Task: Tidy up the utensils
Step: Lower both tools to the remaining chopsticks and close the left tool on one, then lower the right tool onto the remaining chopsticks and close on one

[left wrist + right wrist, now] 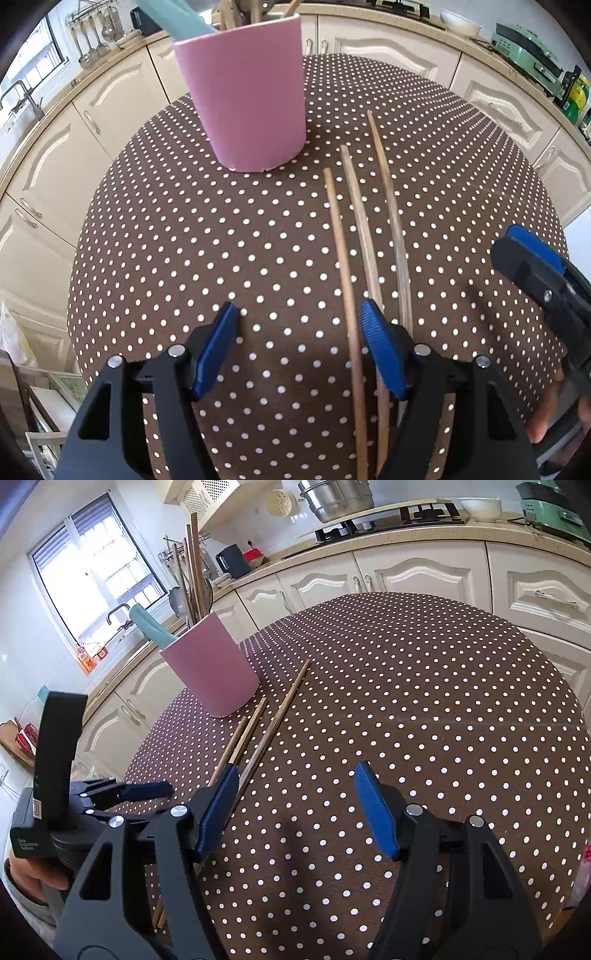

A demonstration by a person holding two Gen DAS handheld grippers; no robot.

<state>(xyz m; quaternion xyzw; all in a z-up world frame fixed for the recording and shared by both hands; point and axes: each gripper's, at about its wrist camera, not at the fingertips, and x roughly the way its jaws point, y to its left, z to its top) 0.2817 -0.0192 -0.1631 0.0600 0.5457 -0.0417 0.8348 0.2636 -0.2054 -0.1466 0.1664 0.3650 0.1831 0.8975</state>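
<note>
A pink cup (251,99) stands on the polka-dot table (184,240) and holds several wooden sticks and a teal utensil (173,18). It also shows in the right wrist view (212,672). Three wooden chopsticks (364,229) lie side by side on the cloth, right of the cup; they also show in the right wrist view (258,731). My left gripper (301,325) is open and empty, low over the near ends of the chopsticks. My right gripper (295,786) is open and empty, to the right of the chopsticks; it also shows in the left wrist view (532,258).
Cream kitchen cabinets (417,572) curve around behind the table. A stove with a steel pot (336,498), a black kettle (232,561) and a green appliance (528,51) stand on the counter. A window (96,568) and sink are at the left.
</note>
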